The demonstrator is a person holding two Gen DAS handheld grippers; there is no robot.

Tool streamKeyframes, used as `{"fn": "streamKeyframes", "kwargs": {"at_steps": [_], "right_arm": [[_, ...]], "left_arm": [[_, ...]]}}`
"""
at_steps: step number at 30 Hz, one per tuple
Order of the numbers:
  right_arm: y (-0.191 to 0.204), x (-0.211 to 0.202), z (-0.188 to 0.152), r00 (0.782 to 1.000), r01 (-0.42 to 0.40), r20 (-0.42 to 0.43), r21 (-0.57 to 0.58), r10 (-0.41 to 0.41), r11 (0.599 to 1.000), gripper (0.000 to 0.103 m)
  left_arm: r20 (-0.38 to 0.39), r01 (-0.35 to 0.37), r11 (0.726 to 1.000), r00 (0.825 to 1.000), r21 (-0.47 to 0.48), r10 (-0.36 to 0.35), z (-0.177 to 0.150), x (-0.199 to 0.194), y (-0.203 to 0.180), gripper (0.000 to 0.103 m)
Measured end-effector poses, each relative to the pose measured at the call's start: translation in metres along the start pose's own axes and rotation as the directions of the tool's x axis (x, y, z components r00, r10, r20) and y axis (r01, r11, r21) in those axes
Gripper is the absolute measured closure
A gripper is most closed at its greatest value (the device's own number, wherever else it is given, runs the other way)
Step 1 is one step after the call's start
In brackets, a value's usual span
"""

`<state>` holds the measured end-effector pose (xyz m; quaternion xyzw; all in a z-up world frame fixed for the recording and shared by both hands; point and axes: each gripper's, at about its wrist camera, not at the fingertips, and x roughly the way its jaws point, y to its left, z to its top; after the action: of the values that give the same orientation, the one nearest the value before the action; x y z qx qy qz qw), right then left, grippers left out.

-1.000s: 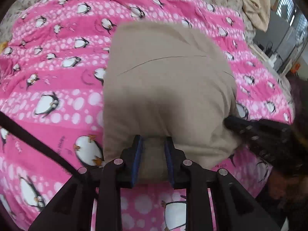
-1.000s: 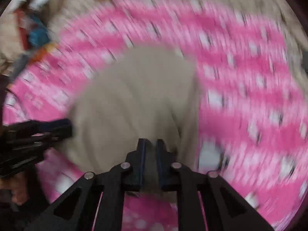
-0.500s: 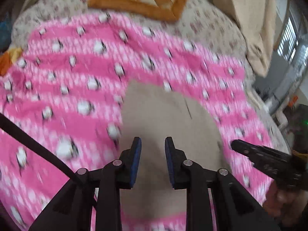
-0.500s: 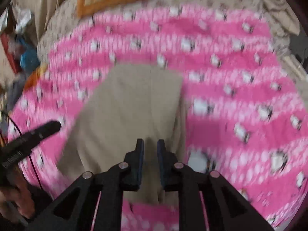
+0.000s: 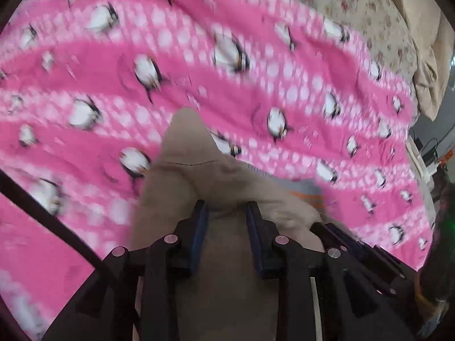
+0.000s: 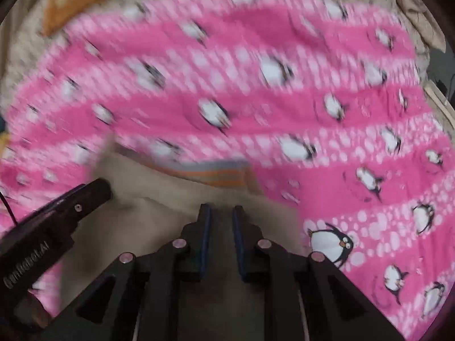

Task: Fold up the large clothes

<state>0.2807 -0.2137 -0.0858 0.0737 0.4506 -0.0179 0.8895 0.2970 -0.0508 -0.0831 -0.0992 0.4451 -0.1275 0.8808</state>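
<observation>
A beige garment (image 5: pixel 199 176) with a grey and orange striped band (image 6: pixel 216 173) lies bunched over the pink penguin blanket (image 5: pixel 284 85). My left gripper (image 5: pixel 226 213) is shut on the beige cloth, which fills the gap between its blue-padded fingers. My right gripper (image 6: pixel 221 213) is also shut on the beige garment (image 6: pixel 159 213), at its near edge. The left gripper's finger shows at the left of the right wrist view (image 6: pixel 62 213). The right gripper shows low right in the left wrist view (image 5: pixel 355 250). Both views are blurred by motion.
The pink blanket (image 6: pixel 312 99) covers a floral bedspread (image 5: pixel 355 8). An orange cushion (image 6: pixel 91 2) lies at the far left. A beige cloth pile (image 5: pixel 426 56) sits at the bed's right edge. A black cable (image 5: pixel 42 213) crosses the left side.
Both grippers have lifted the near edge of the beige garment and carried it forward. The flat folded shape is now bunched, and the striped band has come into sight.
</observation>
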Motion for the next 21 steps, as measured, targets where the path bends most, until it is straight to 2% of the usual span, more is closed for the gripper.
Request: {"fn": "streamKeyframes", "kwargs": {"at_steps": [1,3,7,17,19,21], "right_arm": [[-0.001,-0.001,-0.002,1.0,-0.007,0.019,0.007,0.007,1.0,0.089],[0.004,-0.002,-0.003,0.999,0.018,0.033,-0.033,-0.017,0.999,0.089],[0.0,-0.001,-0.001,0.999,-0.011,0.033,-0.02,0.012,1.0,0.088],[0.001,-0.009,-0.004,0.999,-0.011,0.045,-0.046,0.013,0.999,0.083],[0.0,-0.01,-0.005,0.999,-0.014,0.052,-0.033,0.016,0.999,0.082],[0.0,-0.011,-0.005,0.998,-0.023,0.051,-0.027,0.025,0.999,0.079]], "left_arm": [[0.045,-0.025,0.999,0.999,0.021,0.024,-0.006,0.001,-0.004,0.103],[0.056,-0.06,0.997,0.997,0.04,0.058,-0.005,0.003,-0.011,0.103],[0.061,-0.024,1.0,0.998,0.007,0.023,-0.002,0.001,-0.003,0.103],[0.066,-0.042,0.999,0.997,0.025,0.04,0.003,-0.001,-0.007,0.103],[0.062,-0.011,1.0,0.998,0.027,0.009,0.003,-0.001,-0.007,0.095],[0.054,0.013,0.999,0.998,0.041,-0.015,0.004,0.0,-0.009,0.083]]}}
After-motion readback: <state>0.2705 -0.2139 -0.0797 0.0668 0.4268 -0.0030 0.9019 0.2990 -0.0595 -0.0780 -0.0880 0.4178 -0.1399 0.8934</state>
